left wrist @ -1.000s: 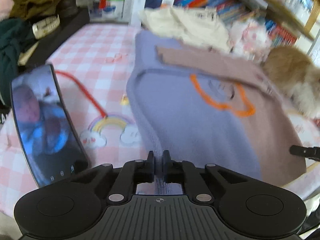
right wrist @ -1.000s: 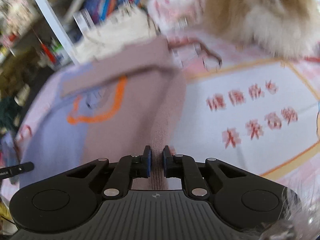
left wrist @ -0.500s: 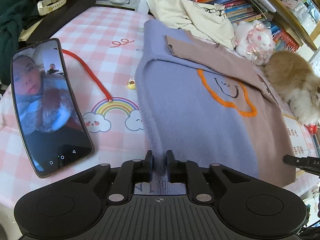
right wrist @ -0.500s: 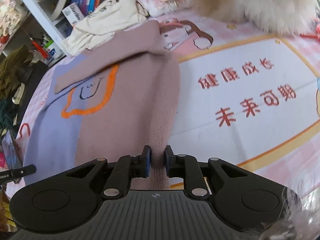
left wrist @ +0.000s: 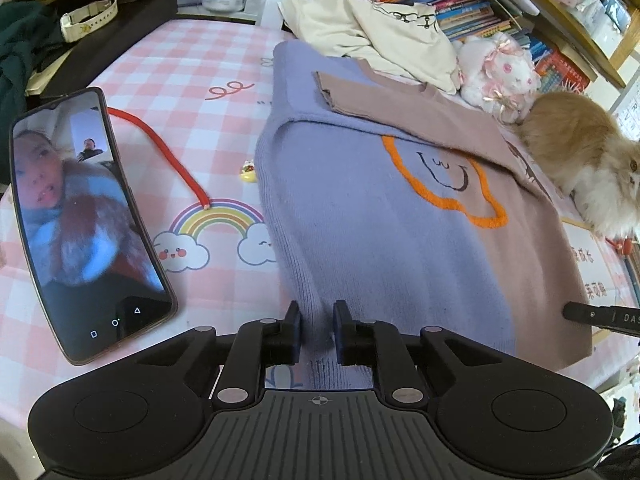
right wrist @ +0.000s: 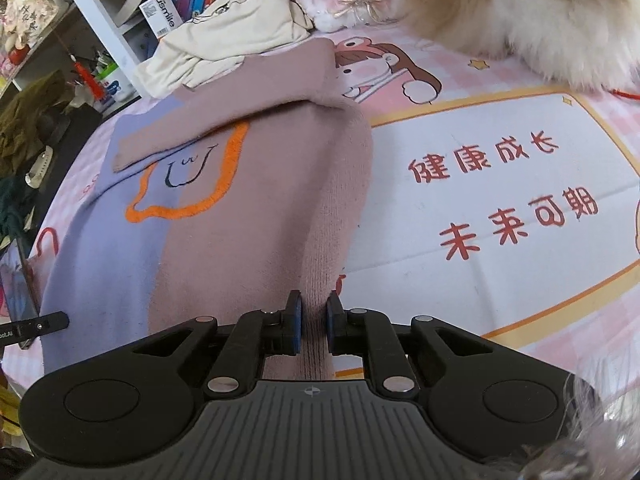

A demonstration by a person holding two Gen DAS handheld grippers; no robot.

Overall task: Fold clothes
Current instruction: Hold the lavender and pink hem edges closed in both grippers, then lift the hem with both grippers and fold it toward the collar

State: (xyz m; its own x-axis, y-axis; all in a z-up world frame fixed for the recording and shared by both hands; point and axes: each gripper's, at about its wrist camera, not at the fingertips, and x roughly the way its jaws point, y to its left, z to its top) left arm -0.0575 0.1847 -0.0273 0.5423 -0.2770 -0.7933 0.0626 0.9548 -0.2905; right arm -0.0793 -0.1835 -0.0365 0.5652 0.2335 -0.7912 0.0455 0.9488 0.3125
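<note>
Sweater (left wrist: 360, 240) hem sits at the near table edge, each bottom corner pinched: left gripper (left wrist: 316, 330), jaws just closing, on the lilac half, right gripper (right wrist: 314, 328) nearly closed on the mauve half. Both point steeply down. Phone (left wrist: 80, 220) crowds the left side, cat (left wrist: 580, 160) the far right.

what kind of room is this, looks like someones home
Most likely a home, perhaps a child's room: bookshelves packed with colourful books, a plush toy, and a cat lying on a pink cartoon-print cloth beside the sweater.
</note>
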